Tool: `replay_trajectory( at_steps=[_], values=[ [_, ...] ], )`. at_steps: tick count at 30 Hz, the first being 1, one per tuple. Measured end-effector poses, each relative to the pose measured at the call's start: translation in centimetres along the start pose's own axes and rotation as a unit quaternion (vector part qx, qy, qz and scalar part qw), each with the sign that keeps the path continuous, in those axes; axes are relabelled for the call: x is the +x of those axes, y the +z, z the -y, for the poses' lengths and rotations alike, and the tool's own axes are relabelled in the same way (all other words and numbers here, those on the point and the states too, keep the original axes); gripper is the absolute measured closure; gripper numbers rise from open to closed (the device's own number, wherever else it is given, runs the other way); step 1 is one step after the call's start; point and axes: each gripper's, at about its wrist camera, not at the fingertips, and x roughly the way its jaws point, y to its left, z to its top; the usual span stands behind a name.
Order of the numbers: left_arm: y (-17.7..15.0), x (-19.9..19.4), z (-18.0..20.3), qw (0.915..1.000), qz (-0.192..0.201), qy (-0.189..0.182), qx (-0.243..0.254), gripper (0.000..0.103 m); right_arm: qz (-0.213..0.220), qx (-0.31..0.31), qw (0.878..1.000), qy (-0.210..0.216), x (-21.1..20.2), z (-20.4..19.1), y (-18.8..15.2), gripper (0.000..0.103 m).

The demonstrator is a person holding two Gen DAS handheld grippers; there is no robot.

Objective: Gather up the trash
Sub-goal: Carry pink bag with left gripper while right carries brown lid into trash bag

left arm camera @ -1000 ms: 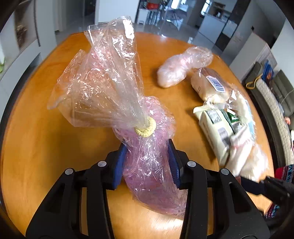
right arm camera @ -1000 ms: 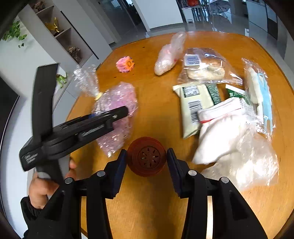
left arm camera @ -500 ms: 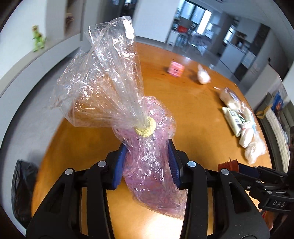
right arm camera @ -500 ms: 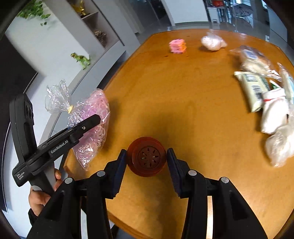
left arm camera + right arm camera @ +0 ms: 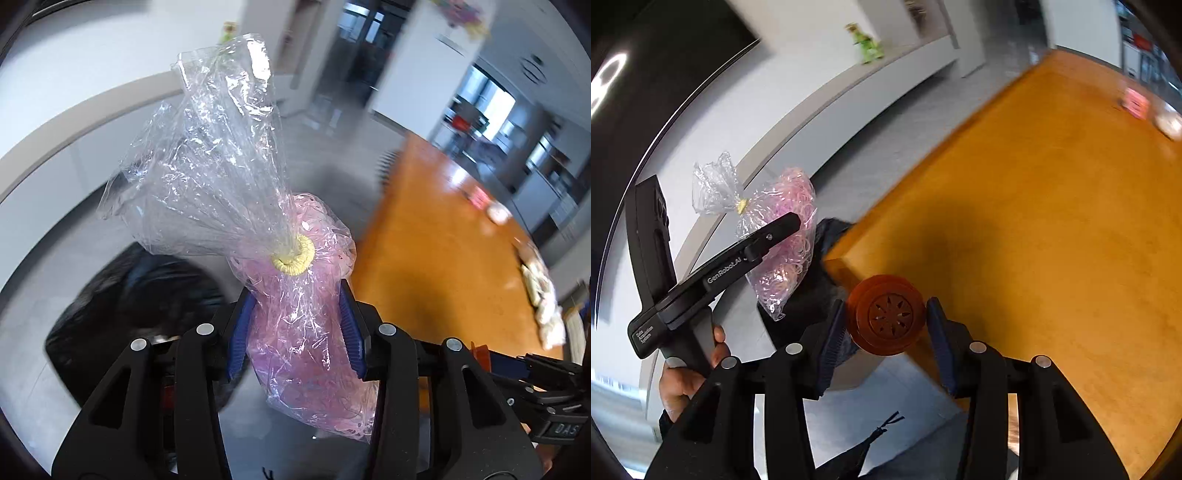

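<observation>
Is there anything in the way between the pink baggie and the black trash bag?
Nothing visible blocks it. The left gripper holds the pink baggie in the air, off the table edge, and the black trash bag sits on the floor below it with only open air between.

A clear plastic bag of pink rubber bands, cinched at the neck with a yellow band, is held upright off the edge of the wooden table, its crinkled top fanned out. A round brown perforated lid hangs over the table's corner.
</observation>
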Motion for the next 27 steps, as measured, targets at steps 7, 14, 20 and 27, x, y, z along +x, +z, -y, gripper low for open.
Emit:
replay_trajectory(
  at_steps=[7, 14, 20, 27],
  values=[
    [-2.1, -2.2, -9.5, 0.9928, 0.018, 0.076, -0.091, 0.059, -0.034, -0.086, 0.995, 0.029, 5.5, -8.4, 1.4, 0.057],
    [-3.3, -3.8, -15.1, 0.9688, 0.017, 0.167, -0.182, 0.006, -0.020, -0.129, 0.991, 0.017, 8.5, -13.9, 3.1, 0.038],
    [-3.3, -4.9, -15.8, 0.9584, 0.028, 0.175, -0.224, 0.006, -0.006, -0.134, 0.991, 0.023, 7.0, -13.2, 3.0, 0.038],
    [-2.6, -4.5, -14.4, 0.9715, 0.015, 0.146, -0.187, 0.006, -0.004, -0.100, 0.995, 0.018, 4.6, -9.4, 2.7, 0.038]
  ],
)
